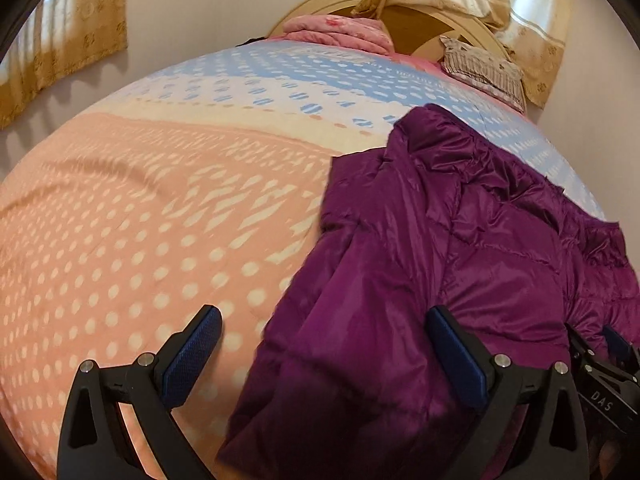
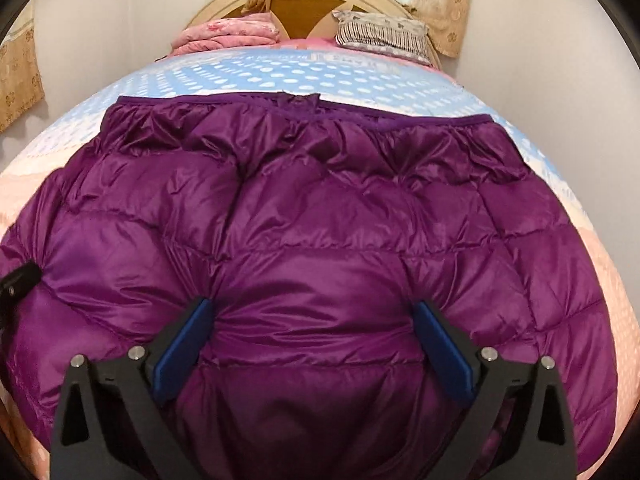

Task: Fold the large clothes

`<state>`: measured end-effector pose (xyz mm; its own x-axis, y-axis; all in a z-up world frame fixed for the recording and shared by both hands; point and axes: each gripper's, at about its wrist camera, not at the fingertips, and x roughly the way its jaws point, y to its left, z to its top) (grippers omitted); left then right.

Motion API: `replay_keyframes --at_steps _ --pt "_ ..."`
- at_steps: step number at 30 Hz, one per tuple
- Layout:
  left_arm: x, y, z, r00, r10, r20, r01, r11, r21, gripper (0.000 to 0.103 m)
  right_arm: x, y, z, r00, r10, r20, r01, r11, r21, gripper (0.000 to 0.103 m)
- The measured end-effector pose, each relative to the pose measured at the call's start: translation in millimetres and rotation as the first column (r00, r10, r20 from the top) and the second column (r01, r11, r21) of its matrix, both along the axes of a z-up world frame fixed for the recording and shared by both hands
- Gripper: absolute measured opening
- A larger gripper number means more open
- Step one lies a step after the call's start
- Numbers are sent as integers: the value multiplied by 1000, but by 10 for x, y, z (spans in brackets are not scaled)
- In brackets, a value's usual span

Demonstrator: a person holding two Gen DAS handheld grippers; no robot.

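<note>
A shiny purple quilted down jacket lies spread across the bed, its elastic hem toward the headboard. My right gripper stands open over the jacket's near part, and puffy fabric bulges between its blue pads without being pinched. In the left wrist view the jacket fills the right half. My left gripper is open and straddles the jacket's left edge, with one pad over the bedspread and the other over purple fabric. The right gripper shows at that view's right edge.
The bed has a dotted bedspread, peach near me and blue farther off. A folded pink blanket and a striped pillow lie by the rounded headboard. Beige curtains hang on the walls.
</note>
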<state>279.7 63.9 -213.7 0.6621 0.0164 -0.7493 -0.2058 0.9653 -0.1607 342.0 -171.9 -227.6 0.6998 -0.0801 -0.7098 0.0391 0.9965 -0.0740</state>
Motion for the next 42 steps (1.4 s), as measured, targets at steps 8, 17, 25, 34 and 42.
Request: replay_keyframes --at_steps 8,17,25,34,42 --pt "-539 200 44 998 11 59 -4 993 -115 102 -736 -22 183 998 5 62 -1 997 -73 100" --pt "-382 46 -33 994 -84 76 99 966 -238 48 -618 -70 -135 1000 -1 2 1 998 -68 102" --pt "-417 49 95 986 -105 126 135 957 -258 8 -606 -9 -188 1000 -10 -2 10 997 -77 102" --pt "-521 229 111 983 -104 151 150 929 -338 7 -615 7 -165 999 -35 -13 34 997 -65 102" --pt "-799 509 438 979 -55 198 115 945 -305 6 -868 186 17 995 99 26 -100 995 32 99"
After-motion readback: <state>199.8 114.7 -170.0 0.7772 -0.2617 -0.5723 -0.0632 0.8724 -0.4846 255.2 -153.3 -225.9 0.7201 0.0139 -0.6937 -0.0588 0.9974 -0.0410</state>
